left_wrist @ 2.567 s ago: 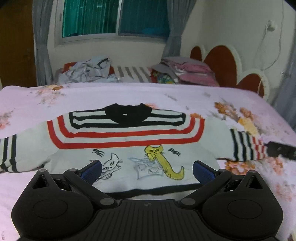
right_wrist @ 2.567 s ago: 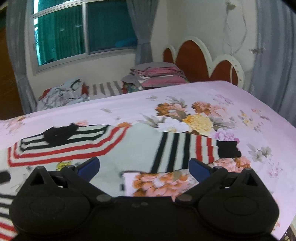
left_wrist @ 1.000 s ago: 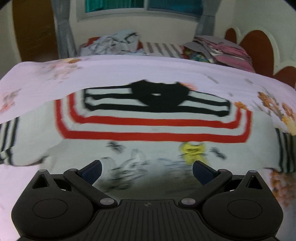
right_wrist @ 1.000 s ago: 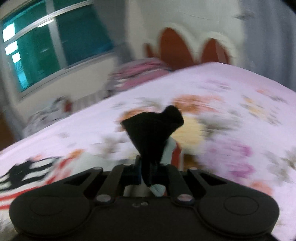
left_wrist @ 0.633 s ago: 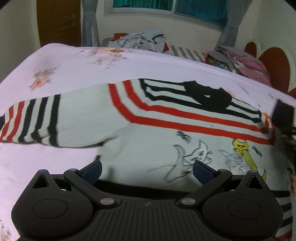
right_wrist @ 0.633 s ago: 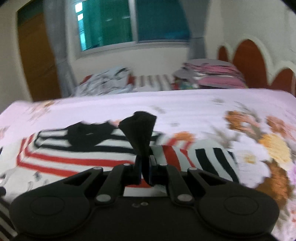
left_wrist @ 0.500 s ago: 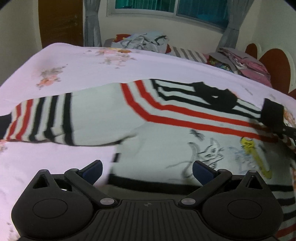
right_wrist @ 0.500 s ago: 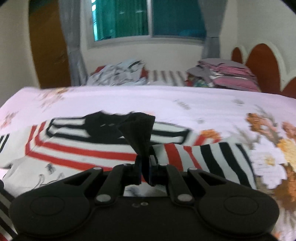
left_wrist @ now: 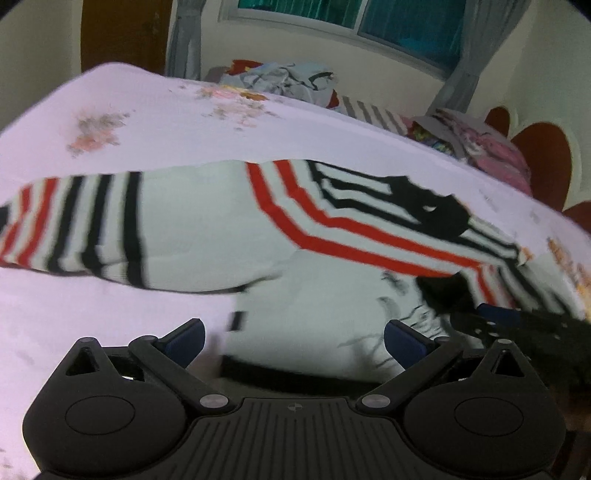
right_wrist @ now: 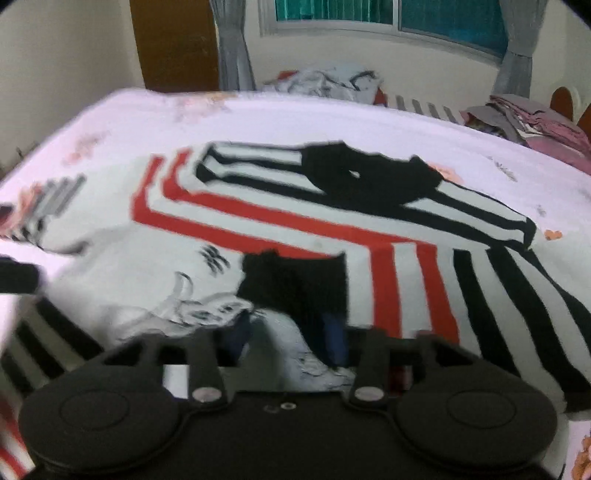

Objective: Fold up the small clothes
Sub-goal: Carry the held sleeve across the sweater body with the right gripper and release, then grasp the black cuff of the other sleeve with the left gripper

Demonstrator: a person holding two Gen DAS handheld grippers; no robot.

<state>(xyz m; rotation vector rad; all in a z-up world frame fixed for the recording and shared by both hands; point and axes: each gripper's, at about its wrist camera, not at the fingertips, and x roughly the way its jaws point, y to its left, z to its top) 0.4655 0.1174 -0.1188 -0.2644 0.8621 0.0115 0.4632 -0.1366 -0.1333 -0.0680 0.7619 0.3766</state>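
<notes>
A white knitted sweater (left_wrist: 207,221) with red and black stripes, a black collar (right_wrist: 369,177) and cat drawings lies flat on the bed. Its left sleeve (left_wrist: 74,225) stretches out to the left. The right sleeve (right_wrist: 424,288) is folded over the chest, and its black cuff (right_wrist: 295,284) rests on the cat drawings. My right gripper (right_wrist: 288,336) sits just behind that cuff with its jaws opening; the cuff's near edge still lies between the pads, which no longer press it. My left gripper (left_wrist: 293,339) hangs open over the sweater's lower left hem, holding nothing.
The pink floral bedsheet (left_wrist: 147,122) spreads all around the sweater. A heap of loose clothes (left_wrist: 280,79) and a folded stack (left_wrist: 480,140) lie at the far side. A red headboard (left_wrist: 539,155) is at the right, a wooden door (left_wrist: 122,33) at the back left.
My right gripper carried the black cuff leftward over the sweater's chest, set it down and parted its jaws. My left gripper shifted left toward the hem below the left sleeve.
</notes>
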